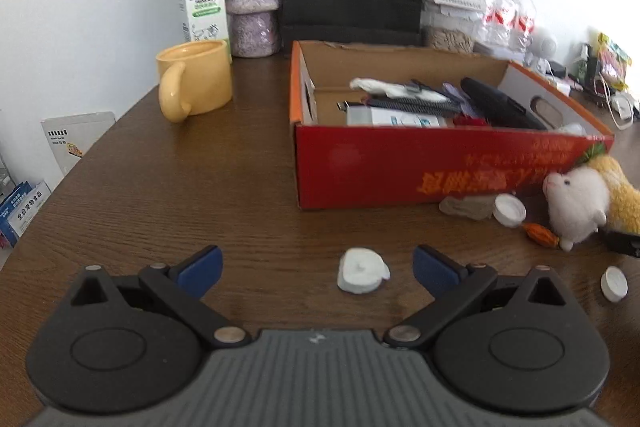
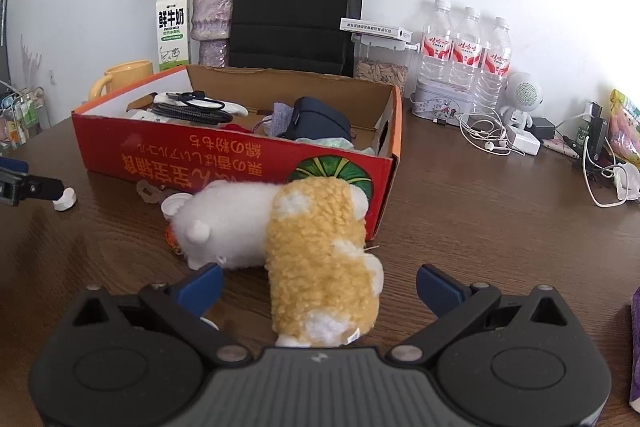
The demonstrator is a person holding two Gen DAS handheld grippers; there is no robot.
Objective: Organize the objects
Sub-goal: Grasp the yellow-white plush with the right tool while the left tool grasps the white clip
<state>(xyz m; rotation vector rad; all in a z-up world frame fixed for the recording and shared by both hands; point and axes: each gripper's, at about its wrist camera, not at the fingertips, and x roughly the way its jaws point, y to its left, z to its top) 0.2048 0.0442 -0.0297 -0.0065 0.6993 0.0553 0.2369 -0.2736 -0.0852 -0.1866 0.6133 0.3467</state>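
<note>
- While both claws are held wide and empty, the plush (image 2: 316,247) lies between the right gripper (image 2: 318,287) pads, box (image 2: 240,163) at 12 o'clock.
- The wad (image 1: 362,270) sits between the left gripper (image 1: 318,267) pads; it could be squeezed out sideways.

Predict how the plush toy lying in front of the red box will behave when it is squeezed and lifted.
The plush toy looks woolly and stuffed, so it will probably squash between the open right hand-held gripper rather than resist. It likely weighs little for its bulk. Lying flat on the table, it seems unlikely to roll.
</note>
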